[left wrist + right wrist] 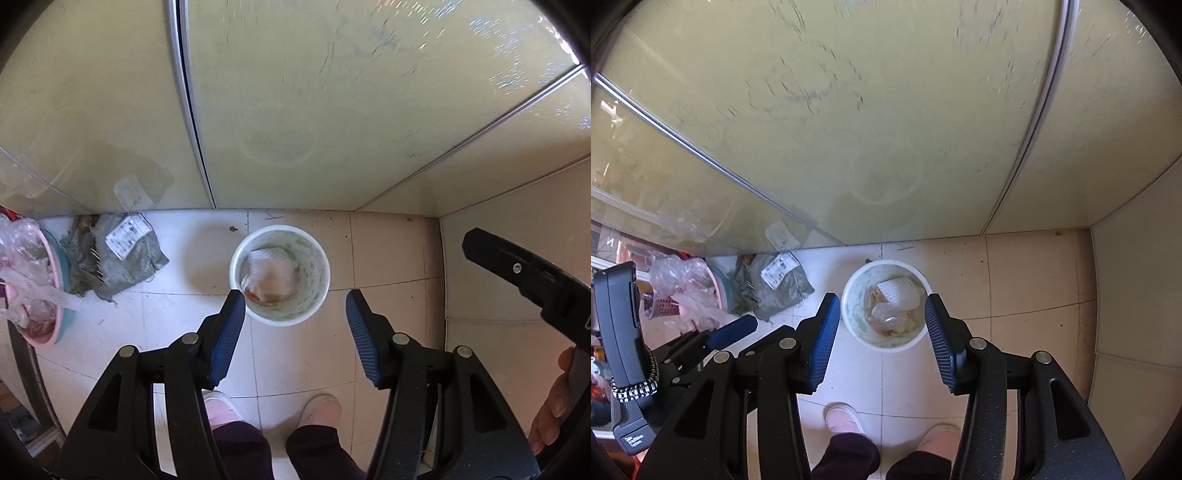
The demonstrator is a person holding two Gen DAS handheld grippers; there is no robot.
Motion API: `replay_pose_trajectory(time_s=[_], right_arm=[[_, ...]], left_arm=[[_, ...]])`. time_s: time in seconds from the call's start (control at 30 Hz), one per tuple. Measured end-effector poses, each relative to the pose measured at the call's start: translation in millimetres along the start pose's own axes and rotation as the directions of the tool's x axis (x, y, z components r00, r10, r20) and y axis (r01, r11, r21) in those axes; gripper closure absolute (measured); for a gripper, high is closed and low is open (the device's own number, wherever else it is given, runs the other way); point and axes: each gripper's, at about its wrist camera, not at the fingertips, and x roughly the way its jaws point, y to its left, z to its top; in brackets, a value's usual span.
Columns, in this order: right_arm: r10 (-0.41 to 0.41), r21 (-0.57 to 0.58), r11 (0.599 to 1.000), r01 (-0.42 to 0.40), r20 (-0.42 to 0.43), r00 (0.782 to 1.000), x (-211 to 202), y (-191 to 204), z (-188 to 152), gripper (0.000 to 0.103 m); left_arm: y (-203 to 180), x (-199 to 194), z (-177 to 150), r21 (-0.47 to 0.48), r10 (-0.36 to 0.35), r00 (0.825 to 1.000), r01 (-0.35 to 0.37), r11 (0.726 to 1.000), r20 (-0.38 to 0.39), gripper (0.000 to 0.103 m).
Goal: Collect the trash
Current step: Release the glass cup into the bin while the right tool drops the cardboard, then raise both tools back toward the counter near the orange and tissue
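Note:
A white round trash bin (317, 258) stands on the tiled floor against a frosted glass door. It holds white foam netting (271, 264), clear plastic and scraps. It also shows in the right wrist view (851, 306), with the foam netting (899, 291) on top. My left gripper (295, 299) is open and empty above the bin's near rim. My right gripper (881, 304) is open and empty, high above the bin. The right gripper's body (532, 273) shows at the right edge of the left wrist view.
A grey parcel bag (118, 254) with a white label lies left of the bin. A pink basin (55, 288) full of plastic and netting sits further left. The person's pink slippers (321, 410) stand on the tiles. A wall (517, 258) closes the right side.

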Motion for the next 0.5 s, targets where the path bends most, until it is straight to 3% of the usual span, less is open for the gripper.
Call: replay_pose_trajectory(time_s=[0.2,0.5], right_arm=[[0.011,-0.015,1.0,-0.011,0.033,0.999,-48,21,7,0.059],[0.027,-0.051,0.998,-0.02,0.141,0.99,-168,70,19,0.059]], left_arm=[[-6,-67,7,0.011,0.009,0.998,-0.01,1.0,0.063,0.047],[-18,-222,21,0.049,-0.007,0.978,-0.003,0.999,0.21,0.047]])
